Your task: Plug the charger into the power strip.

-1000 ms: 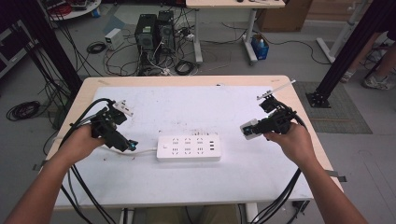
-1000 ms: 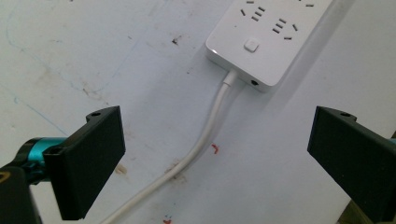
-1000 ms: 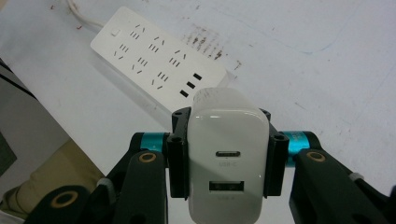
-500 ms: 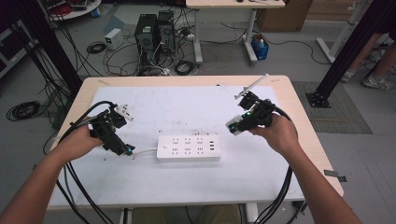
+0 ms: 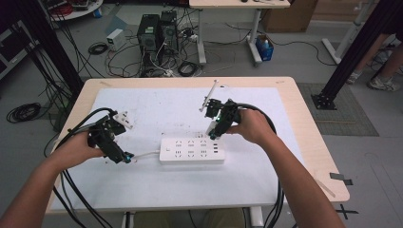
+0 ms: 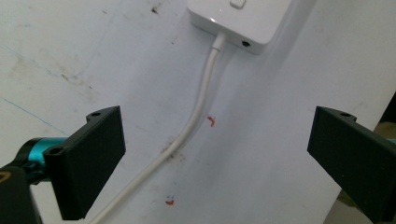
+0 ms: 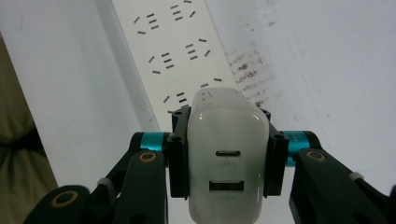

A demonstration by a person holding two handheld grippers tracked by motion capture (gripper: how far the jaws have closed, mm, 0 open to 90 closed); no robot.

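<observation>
Right gripper is clamped tight on a white USB charger, jaws pressing both sides, ports facing the cam. Left gripper is spread wide w/ nothing in it, just the white cord running along the table btwn the jaws. Surface is a white sheet on a light wood table; floor behind has PC towers and loose cables. The power strip lies mid-table, charger hovering right over its right end, sockets just ahead of it.
</observation>
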